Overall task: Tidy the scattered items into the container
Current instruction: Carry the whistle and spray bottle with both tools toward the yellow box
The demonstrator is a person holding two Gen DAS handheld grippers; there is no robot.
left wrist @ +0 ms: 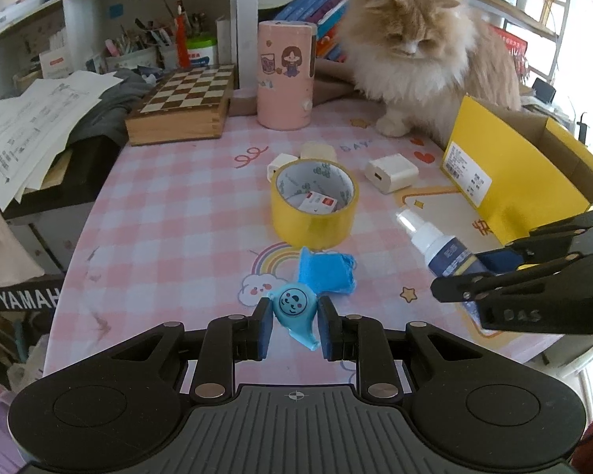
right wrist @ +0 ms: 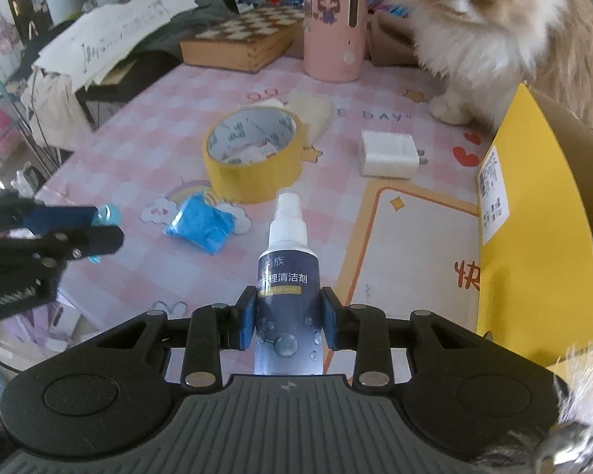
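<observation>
The left gripper (left wrist: 294, 322) is clamped on a small light-blue charm (left wrist: 294, 308) with a printed face, its pads pressing both sides. The right gripper (right wrist: 289, 318) is clamped around the lower body of a spray bottle (right wrist: 288, 272), whose white nozzle points away from the camera. In the left wrist view, that bottle sits tilted between the right gripper's fingers, above the pink checked tabletop (left wrist: 170, 221).

Lying on the tabletop are a crumpled blue packet (left wrist: 326, 272) just beyond the charm, a wide roll of yellow tape (left wrist: 314, 205) behind it, a white charger (left wrist: 391, 173) to the right of the roll, and a smaller white plug (left wrist: 280, 164) touching the roll's far side. The yellow cardboard box (left wrist: 514, 181) stands open at the right edge of the tabletop, near the right gripper. A fluffy orange cat (left wrist: 415, 47) sits beside the box, next to a pink cylinder (left wrist: 284, 75) and a chessboard box (left wrist: 186, 98).
</observation>
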